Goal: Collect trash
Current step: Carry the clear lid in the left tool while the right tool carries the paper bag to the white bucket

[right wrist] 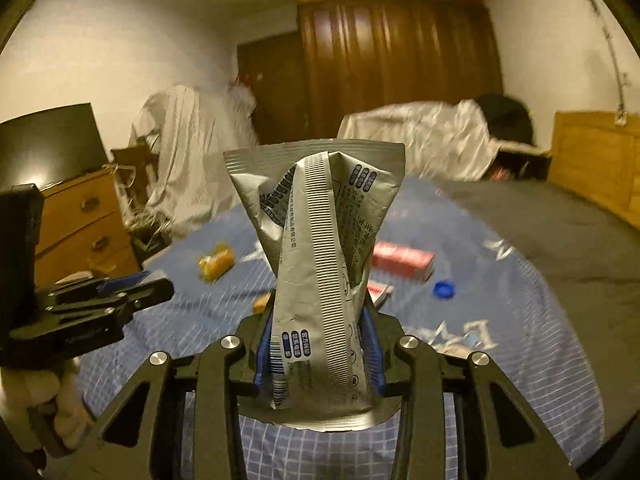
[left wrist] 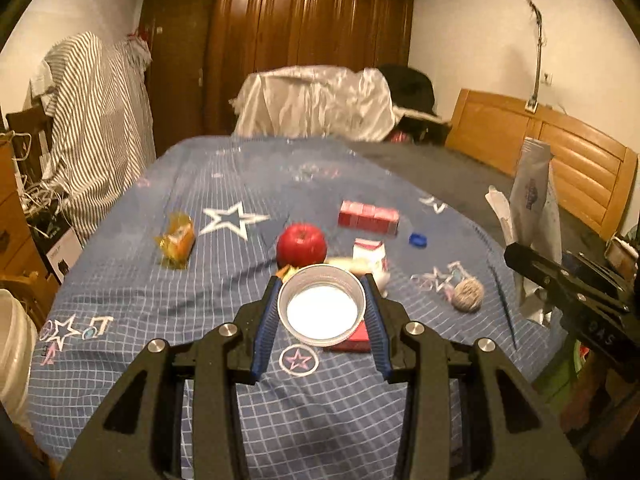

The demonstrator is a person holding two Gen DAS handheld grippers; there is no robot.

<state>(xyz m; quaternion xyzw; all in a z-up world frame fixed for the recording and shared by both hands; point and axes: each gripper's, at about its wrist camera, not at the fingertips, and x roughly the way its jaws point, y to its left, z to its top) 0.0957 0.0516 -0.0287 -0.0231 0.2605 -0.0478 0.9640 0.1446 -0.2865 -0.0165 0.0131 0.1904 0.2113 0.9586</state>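
L gripper [left wrist: 322, 304]: blue ribbed pads pinch round clear plastic cup [left wrist: 322, 306], white base, held above blue checked bedsheet [left wrist: 224, 184]. R gripper [right wrist: 318, 344]: pads clamp crumpled silver foil wrapper [right wrist: 316, 240], upright, printed; prob. snack pouch.

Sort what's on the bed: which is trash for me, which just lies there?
Trash: cup in left claw; pouch in right claw; red box; blue cap; yellow wrapper.
Lying about, probably: apple; twine ball.
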